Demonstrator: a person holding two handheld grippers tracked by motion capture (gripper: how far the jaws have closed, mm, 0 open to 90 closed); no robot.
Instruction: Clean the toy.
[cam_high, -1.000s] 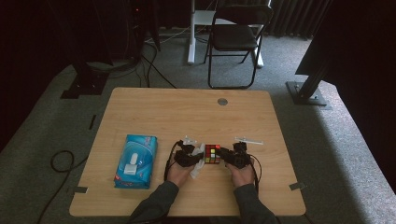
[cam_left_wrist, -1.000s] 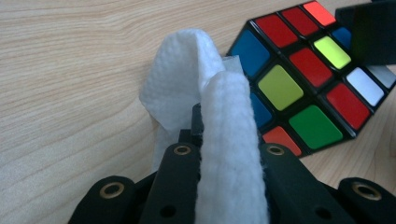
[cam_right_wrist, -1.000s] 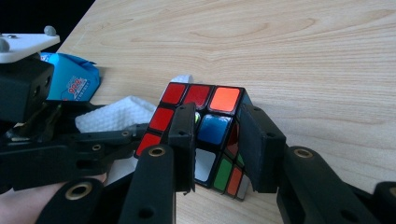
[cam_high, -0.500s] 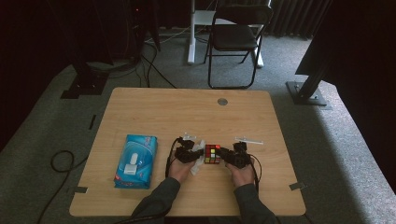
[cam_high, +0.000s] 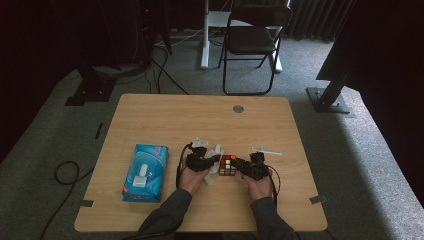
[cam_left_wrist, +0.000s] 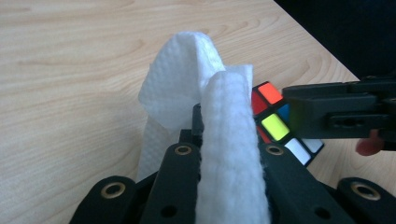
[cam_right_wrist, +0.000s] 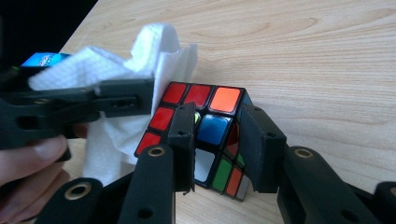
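Jaws of the right gripper are clamped on a multicoloured plastic puzzle cube, which is held near the front middle of the pale wooden counter; whether the cube rests on the wood or is lifted just clear of it cannot be told. In the high view the cube is seen between the two grippers, with the right gripper on one side and the left gripper on the other. A crumpled white paper tissue is pinched in the clenched jaws of the left gripper, and its loose folds are pressed against the cube's red side in the right gripper view. Both grippers are carried by a person's hands, whose dark sleeves are seen at the counter's near edge. A blue plastic pack of wipes is laid flat well to the left of the grippers, apart from them.
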